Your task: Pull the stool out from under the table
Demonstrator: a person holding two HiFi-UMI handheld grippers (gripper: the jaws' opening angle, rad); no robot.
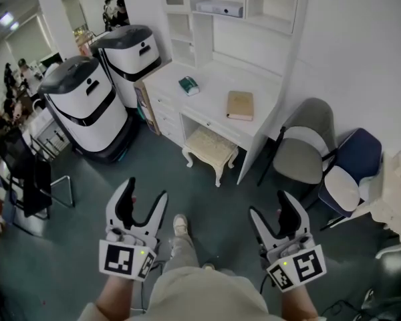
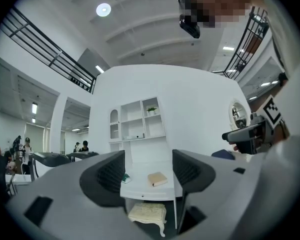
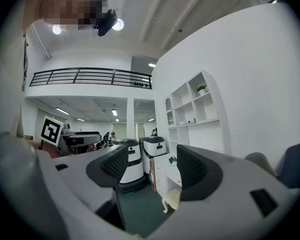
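The approach is judged to be in hand: the stool [image 1: 210,146] is partly tucked under the table [image 1: 214,85], well apart from both grippers. The jaws of the left gripper [image 1: 146,192] and the right gripper [image 1: 270,206] are spread, with nothing between them. Next, the stool's edge must be reached and clamped.

Pale furniture on a dark grey-green floor [image 1: 87,192]
The table [image 1: 214,79] is white, the stool [image 1: 210,149] cream, the book [image 1: 240,105] tan; the left hand-held gripper [image 1: 146,191] and right hand-held gripper [image 1: 271,204] are white with black-and-white square markers.
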